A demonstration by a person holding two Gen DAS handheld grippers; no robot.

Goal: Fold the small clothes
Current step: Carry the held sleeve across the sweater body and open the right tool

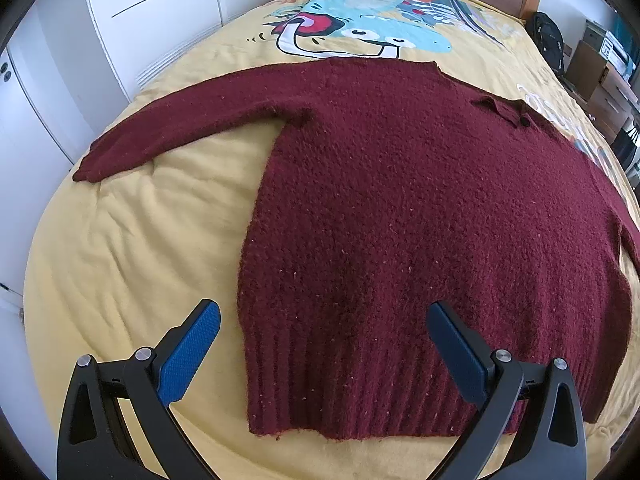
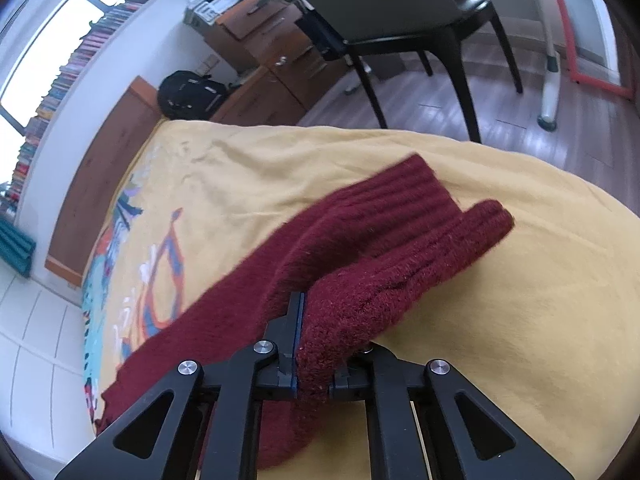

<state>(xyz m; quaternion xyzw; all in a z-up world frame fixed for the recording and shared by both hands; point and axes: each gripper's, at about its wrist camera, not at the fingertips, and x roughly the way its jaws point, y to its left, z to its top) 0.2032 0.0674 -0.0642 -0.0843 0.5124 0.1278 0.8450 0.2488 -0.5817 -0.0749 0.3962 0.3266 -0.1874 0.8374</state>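
A dark red knitted sweater (image 1: 420, 216) lies flat on a yellow bedspread (image 1: 140, 248), hem toward me, one sleeve (image 1: 180, 120) stretched out to the left. My left gripper (image 1: 324, 320) is open, its blue pads (image 1: 192, 356) wide apart just above the hem's left part. In the right wrist view, my right gripper (image 2: 316, 336) is shut on the sweater's other sleeve (image 2: 404, 268), which is lifted and draped over the fingers, its ribbed cuff (image 2: 480, 228) pointing away.
The bedspread carries a colourful cartoon print (image 1: 360, 20) at the far end. White wardrobe doors (image 1: 140, 20) stand left of the bed. A black backpack (image 2: 188, 92), wooden drawers (image 2: 280, 60), a black table and chair (image 2: 420, 20) stand on the wooden floor beyond the bed's edge.
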